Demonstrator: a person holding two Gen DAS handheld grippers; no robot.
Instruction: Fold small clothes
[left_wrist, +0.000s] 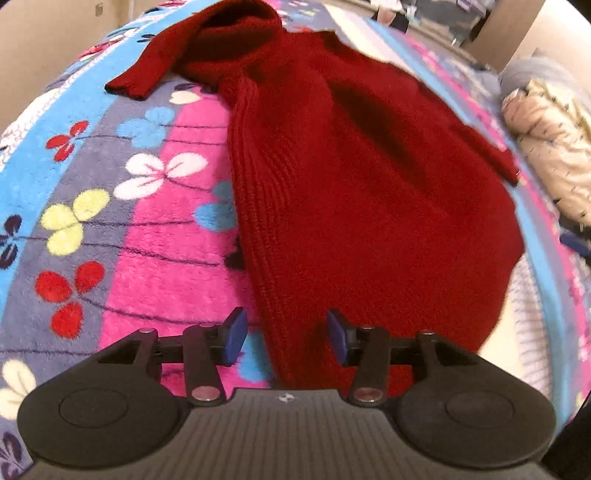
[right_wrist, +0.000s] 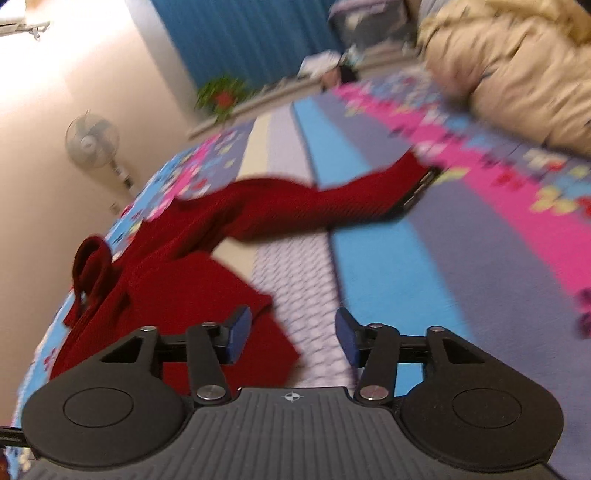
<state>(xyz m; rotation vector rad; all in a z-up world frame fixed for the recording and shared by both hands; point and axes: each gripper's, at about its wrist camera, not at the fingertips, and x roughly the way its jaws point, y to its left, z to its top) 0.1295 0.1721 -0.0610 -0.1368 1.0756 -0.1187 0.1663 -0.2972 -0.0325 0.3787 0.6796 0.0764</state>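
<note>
A dark red knitted sweater (left_wrist: 362, 177) lies spread on a flowered fleece blanket (left_wrist: 155, 236), neck end far, hem near. One sleeve (left_wrist: 144, 70) stretches out at the far left. My left gripper (left_wrist: 286, 334) is open and empty just above the sweater's near hem. In the right wrist view the sweater (right_wrist: 177, 273) lies at the left, with the other sleeve (right_wrist: 332, 206) reaching right across the blanket (right_wrist: 424, 266). My right gripper (right_wrist: 293, 338) is open and empty, over the blanket beside the sweater's hem corner.
A beige padded jacket (right_wrist: 517, 74) lies on the far right of the bed; it also shows in the left wrist view (left_wrist: 554, 147). A standing fan (right_wrist: 94, 142), a potted plant (right_wrist: 221, 96) and a blue curtain (right_wrist: 251, 40) stand beyond the bed.
</note>
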